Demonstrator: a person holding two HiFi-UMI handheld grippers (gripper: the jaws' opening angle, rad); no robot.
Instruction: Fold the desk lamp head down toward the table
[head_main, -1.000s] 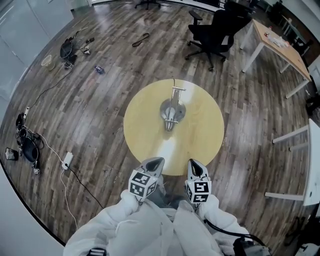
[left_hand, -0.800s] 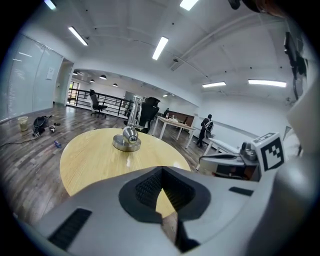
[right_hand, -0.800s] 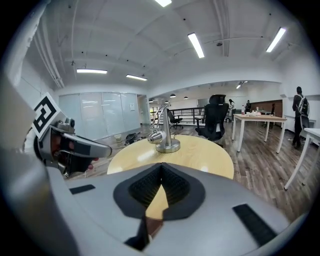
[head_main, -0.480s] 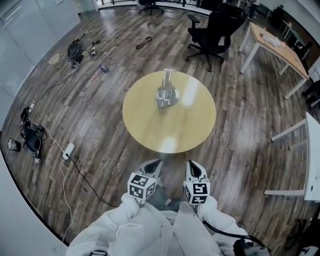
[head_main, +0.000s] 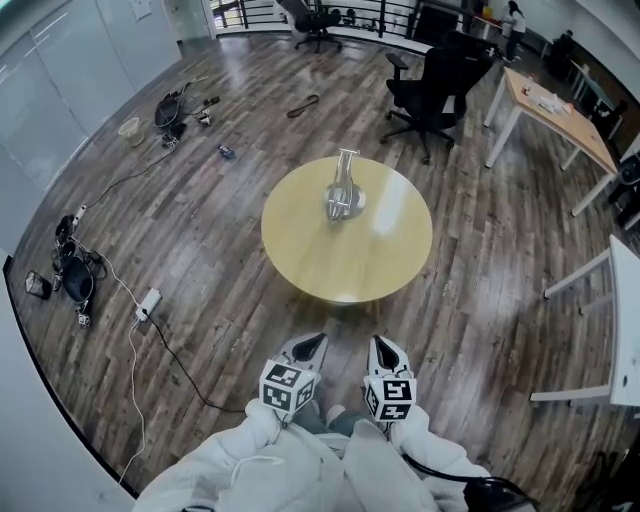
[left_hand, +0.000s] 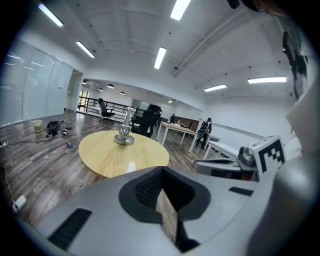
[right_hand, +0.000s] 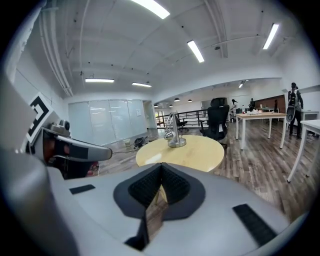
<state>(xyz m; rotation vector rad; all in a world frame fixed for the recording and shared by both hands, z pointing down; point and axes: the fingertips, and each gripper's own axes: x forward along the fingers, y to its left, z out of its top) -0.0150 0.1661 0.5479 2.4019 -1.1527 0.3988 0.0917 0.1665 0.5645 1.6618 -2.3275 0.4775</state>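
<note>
The left gripper (head_main: 311, 346) and right gripper (head_main: 384, 348) are clenched empty, well apart from the round table (head_main: 340, 256) bearing the desk lamp (head_main: 344, 196).

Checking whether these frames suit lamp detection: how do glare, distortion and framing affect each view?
Head view: fisheye curves the floor; ceiling-light glare sits on the table beside the lamp, which is sharp but small. Left gripper view: dark rounded corners, lamp tiny, the left tongs fill the lower half. Right gripper view: same vignette, lamp slightly larger.
</note>
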